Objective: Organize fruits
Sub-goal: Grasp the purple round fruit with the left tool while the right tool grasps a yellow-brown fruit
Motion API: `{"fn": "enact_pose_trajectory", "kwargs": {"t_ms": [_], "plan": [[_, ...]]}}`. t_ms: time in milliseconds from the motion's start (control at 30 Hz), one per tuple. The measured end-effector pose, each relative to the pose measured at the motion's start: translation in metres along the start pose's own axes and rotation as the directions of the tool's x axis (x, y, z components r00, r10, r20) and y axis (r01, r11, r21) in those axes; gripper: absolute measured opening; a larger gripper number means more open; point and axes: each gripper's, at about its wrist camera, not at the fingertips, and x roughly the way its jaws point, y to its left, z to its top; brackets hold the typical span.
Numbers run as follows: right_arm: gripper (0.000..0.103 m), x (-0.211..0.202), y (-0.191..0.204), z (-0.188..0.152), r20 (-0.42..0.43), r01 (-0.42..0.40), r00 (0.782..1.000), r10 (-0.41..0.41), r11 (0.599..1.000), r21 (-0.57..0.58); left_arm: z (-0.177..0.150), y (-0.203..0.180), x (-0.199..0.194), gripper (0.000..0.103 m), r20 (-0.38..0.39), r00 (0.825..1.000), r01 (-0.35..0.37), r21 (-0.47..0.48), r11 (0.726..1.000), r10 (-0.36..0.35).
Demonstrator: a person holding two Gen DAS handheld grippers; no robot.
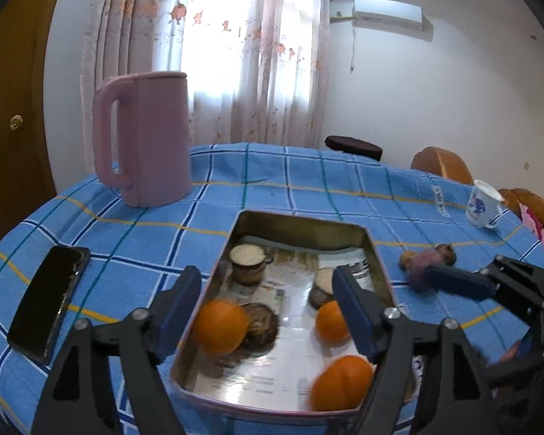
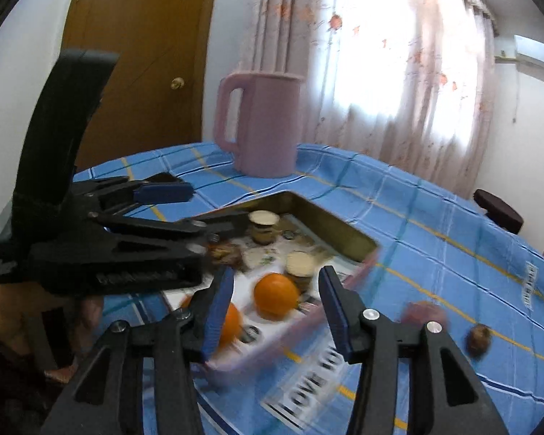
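Our left gripper (image 1: 268, 311) fingers hang released above the tin (image 1: 377, 250); right gripper (image 2: 276, 313) fingers also released. We read "LOVE" on the cloth (image 2: 308, 388).

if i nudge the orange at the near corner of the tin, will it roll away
Probably rolls: the orange is round on the tin's smooth, glossy floor. Likely not far, since the tin's raised wall would stop it. Its rind looks firm, so hardly fragile.

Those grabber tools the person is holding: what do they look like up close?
Both look alike. The left gripper and the right gripper are matte black plastic, with two angular arms, cut-out triangular gaps and silver pivot screws. The jaws are lined with flat blue pads. Raised lettering on the left one's body is too blurred to read. No cables show.
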Motion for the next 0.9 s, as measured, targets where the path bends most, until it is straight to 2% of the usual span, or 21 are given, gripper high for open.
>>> {"fn": "enact_pose_trajectory", "kwargs": {"t_ms": [133,233,333,433,500,600,667,733,800,900], "plan": [[0.051,-0.025,-0.041,-0.013,-0.013,0.093,0.996,-0.093,0.994,0.050,0.002,-0.020,-0.003,0.089,0.014,0.999,0.038,0.018,0.999,-0.038],[0.051,-0.033,-0.083,-0.025,-0.063,0.203,0.978,-0.197,0.973,0.111,0.004,-0.040,-0.002,0.091,0.011,0.997,0.081,0.043,0.996,-0.081],[0.051,-0.033,-0.118,-0.035,-0.126,0.265,0.961,-0.245,0.946,0.187,0.007,-0.062,0.001,0.092,0.002,0.993,0.114,0.081,0.990,-0.114],[0.051,-0.021,-0.137,-0.040,-0.182,0.276,0.954,-0.239,0.936,0.220,0.009,-0.079,0.005,0.094,-0.008,0.990,0.139,0.103,0.985,-0.139],[0.051,-0.010,-0.142,-0.042,-0.215,0.247,0.956,-0.197,0.939,0.237,0.010,-0.087,0.006,0.095,-0.010,0.990,0.143,0.113,0.983,-0.143],[0.051,0.005,-0.141,-0.048,-0.279,0.233,0.946,-0.168,0.947,0.221,0.010,-0.094,0.012,0.096,-0.024,0.990,0.142,0.119,0.983,-0.141],[0.037,0.012,-0.140,-0.055,-0.317,0.224,0.937,-0.148,0.949,0.220,0.009,-0.097,0.015,0.096,-0.035,0.989,0.149,0.116,0.982,-0.146],[0.030,0.022,-0.146,-0.061,-0.352,0.189,0.932,-0.091,0.948,0.255,0.010,-0.101,0.017,0.096,-0.040,0.989,0.149,0.126,0.981,-0.145],[0.030,0.017,-0.151,-0.062,-0.325,0.170,0.943,-0.074,0.946,0.276,0.009,-0.110,0.021,0.096,-0.047,0.988,0.152,0.141,0.978,-0.146],[0.030,0.005,-0.150,-0.064,-0.306,0.205,0.944,-0.123,0.945,0.254,0.009,-0.126,0.027,0.096,-0.064,0.985,0.168,0.167,0.972,-0.160]]}}
